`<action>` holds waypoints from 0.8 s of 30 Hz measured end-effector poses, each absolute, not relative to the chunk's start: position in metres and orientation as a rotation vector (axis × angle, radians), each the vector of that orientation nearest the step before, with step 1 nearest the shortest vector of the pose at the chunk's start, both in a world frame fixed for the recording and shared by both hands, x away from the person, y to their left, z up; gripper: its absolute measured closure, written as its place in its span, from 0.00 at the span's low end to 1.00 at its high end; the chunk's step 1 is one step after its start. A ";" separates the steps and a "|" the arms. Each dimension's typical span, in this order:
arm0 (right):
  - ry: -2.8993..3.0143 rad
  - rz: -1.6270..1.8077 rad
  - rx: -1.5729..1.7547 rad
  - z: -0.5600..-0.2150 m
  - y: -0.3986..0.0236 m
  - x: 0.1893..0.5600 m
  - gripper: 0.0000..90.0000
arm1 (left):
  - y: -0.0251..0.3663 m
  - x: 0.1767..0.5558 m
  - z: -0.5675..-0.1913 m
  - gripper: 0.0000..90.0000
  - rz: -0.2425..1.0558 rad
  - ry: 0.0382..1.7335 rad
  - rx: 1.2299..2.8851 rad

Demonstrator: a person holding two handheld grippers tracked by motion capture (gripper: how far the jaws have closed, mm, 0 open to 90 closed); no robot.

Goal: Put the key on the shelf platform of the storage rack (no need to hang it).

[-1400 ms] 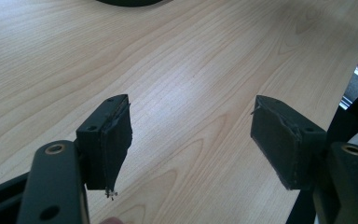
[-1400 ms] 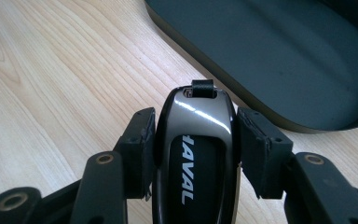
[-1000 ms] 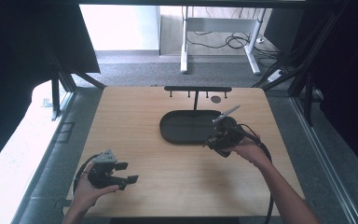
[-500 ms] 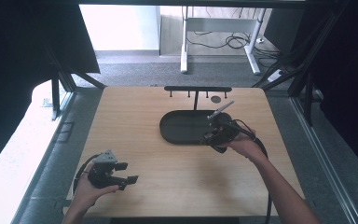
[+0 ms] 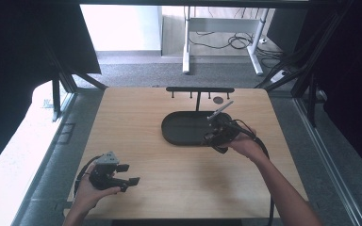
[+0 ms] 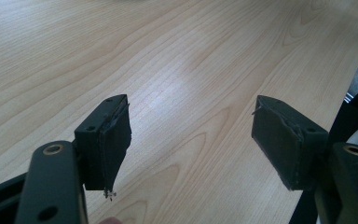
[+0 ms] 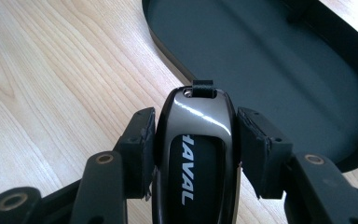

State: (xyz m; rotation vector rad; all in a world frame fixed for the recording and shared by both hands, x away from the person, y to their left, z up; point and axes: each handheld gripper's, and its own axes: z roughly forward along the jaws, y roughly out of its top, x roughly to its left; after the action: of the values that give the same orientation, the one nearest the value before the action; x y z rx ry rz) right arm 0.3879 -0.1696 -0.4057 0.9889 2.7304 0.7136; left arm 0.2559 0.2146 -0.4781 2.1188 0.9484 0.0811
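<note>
Change: right gripper (image 5: 215, 136) has crept from the tray's right end in over its near rim since a second ago; left gripper (image 5: 122, 175) unmoved.
Meaning: judged a carry toward the tray (image 5: 179, 136); release not yet made.
Key fob (image 7: 198, 154): clamped between the right jaws, over the wood just short of the tray rim.
Left jaws: apart, nothing between them, low over the surface (image 6: 177, 60).
Writing: white letters "AVAL" on the fob, start hidden.
Rack (image 5: 199, 89): behind tray, untouched.

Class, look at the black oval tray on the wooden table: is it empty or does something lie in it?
Empty. The black oval tray shows a bare dark floor; the glossy key fob is clamped in the right tongs, at its rim.
</note>
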 end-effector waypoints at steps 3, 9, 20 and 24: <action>2.736 0.710 0.988 -0.406 -0.169 0.389 0.56 | 0.214 0.256 -0.479 0.32 0.082 0.950 2.123; 2.736 0.704 0.991 -0.409 -0.168 0.392 0.56 | 0.214 0.258 -0.482 0.32 0.077 0.953 2.130; 2.745 0.684 0.985 -0.413 -0.164 0.395 0.56 | 0.210 0.259 -0.486 0.31 0.054 0.941 2.164; 2.747 0.688 0.981 -0.414 -0.163 0.396 0.56 | 0.209 0.259 -0.487 0.31 0.052 0.943 2.167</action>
State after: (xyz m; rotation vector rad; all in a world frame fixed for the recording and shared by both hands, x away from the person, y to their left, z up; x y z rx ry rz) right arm 0.3956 -0.1630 -0.4139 0.9814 2.7470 0.6877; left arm 0.2592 0.2091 -0.4873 2.1666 0.9429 0.0517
